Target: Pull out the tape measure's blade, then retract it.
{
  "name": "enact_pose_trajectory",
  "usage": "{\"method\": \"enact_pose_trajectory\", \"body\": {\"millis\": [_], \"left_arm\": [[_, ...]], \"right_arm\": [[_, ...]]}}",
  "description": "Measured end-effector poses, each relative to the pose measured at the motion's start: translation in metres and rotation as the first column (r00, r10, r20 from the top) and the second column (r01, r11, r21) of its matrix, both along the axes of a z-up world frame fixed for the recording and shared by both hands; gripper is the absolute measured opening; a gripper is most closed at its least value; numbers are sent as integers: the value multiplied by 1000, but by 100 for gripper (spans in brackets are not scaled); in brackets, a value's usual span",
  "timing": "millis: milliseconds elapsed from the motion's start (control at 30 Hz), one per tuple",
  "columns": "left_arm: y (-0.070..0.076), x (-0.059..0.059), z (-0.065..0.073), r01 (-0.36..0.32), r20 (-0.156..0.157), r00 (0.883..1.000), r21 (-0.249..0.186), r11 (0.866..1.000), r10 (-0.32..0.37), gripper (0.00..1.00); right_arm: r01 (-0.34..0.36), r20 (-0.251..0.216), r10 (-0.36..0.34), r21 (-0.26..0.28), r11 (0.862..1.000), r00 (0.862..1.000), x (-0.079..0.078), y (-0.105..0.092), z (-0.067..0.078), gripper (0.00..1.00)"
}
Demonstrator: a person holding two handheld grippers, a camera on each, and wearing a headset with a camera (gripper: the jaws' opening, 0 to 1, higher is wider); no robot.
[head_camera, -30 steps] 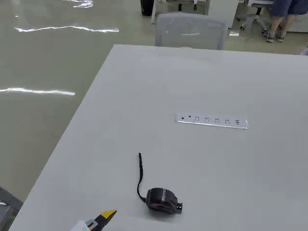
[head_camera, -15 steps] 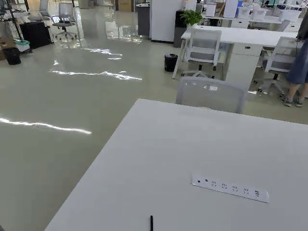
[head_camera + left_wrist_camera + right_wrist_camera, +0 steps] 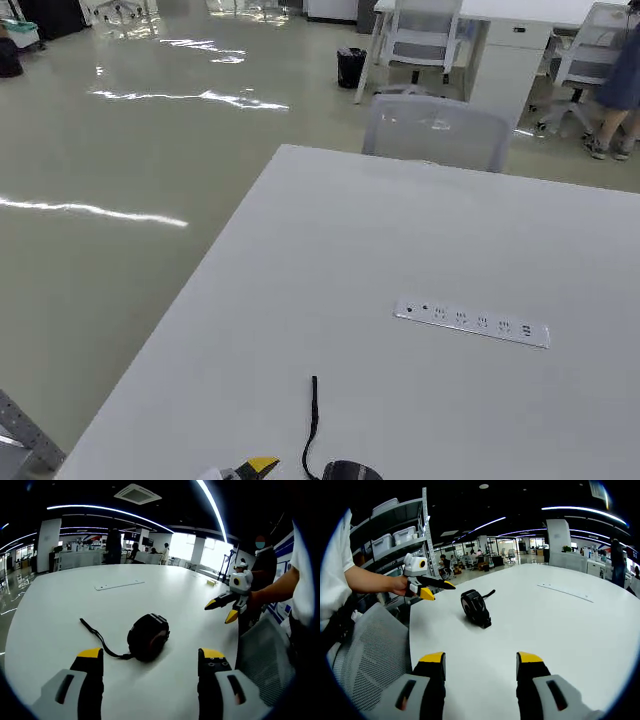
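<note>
**Both hand-held grippers released, tape measure untouched on the desk**

The left hand-held gripper (image 3: 151,654) has its jaws spread wide and empty; the black tape measure (image 3: 148,636) lies on the white desk (image 3: 55,605) just ahead of it, in line with the gap between its jaws, with the wrist strap (image 3: 100,637) trailing off ahead and to the left. The right hand-held gripper (image 3: 481,657) is also released and holds nothing; the tape measure sits well ahead of it, slightly left.

The case looks hard, compact and fairly dense, so it probably slides on the smooth desk unless one hand-held gripper clamps its flat sides; the strap is limp and gives no purchase. The blade should be thin, springy steel, best pinched at its end hook and let back slowly; a small nub on the case end facing the right hand-held gripper may be that hook, though it is too small to tell.
</note>
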State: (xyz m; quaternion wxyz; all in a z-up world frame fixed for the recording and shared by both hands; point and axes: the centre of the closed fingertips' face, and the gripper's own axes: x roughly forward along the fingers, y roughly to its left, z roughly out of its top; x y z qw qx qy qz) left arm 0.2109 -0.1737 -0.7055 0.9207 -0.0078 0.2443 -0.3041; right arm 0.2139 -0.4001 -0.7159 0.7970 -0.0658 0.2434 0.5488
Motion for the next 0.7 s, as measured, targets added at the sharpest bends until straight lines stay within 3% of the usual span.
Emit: {"method": "enact_pose_trajectory", "body": {"millis": [433,633,700], "left_arm": [[-7,13,-4,95,8,995,30,995,-95,76],[-10,15,-13,155,-16,988,53,987,-154,69],[-12,16,-16,174,-20,985,51,983,-173,70]], "right_arm": [[-28,-10,28,9,1000,1000,6,6,-5,56],[-42,-15,43,25,999,999,9,10,-5,55],[-50,-16,50,31,998,999,8,12,-5,55]]}}
